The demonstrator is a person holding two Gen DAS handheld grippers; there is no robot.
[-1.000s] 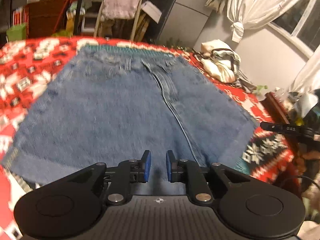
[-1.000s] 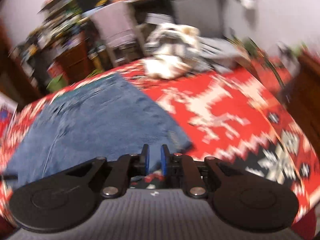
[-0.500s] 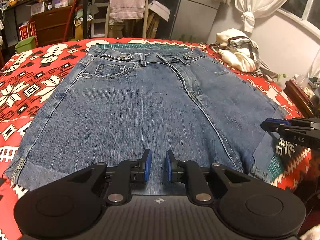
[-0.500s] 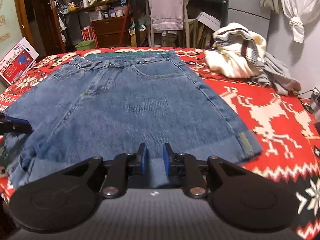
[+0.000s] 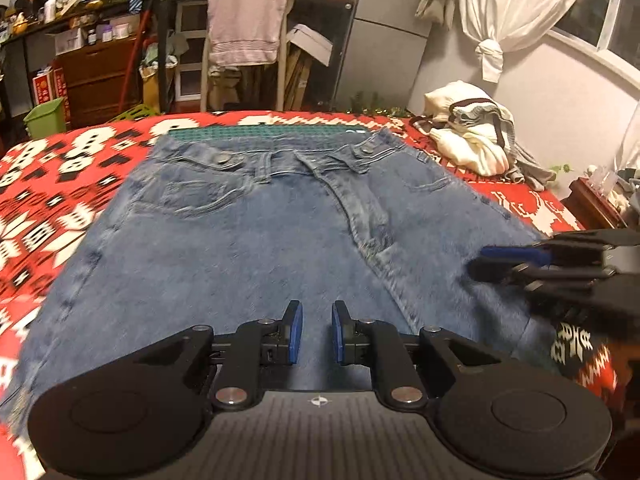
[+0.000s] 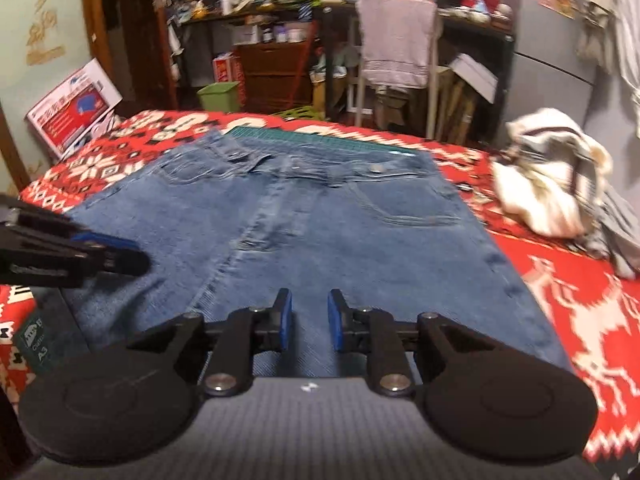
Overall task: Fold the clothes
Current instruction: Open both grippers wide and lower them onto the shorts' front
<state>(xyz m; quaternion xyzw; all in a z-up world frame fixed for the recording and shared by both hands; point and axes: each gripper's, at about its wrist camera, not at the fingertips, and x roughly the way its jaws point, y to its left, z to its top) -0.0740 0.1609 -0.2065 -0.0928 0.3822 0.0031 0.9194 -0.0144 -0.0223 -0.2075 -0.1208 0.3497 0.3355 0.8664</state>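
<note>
While the denim shorts (image 5: 280, 248) are lying flat, waistband away, on the red patterned blanket (image 5: 60, 184), both tools are hovering over the hem: the left hand-held gripper (image 5: 316, 332) and right hand-held gripper (image 6: 308, 320) are each gaping, grasping nothing. Folding is apparently just beginning; next, each needs lowering to pinch a hem corner.

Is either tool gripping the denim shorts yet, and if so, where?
No. The left tool and right tool both show an open gap with nothing between the pads, above the hem end of the denim shorts.
</note>
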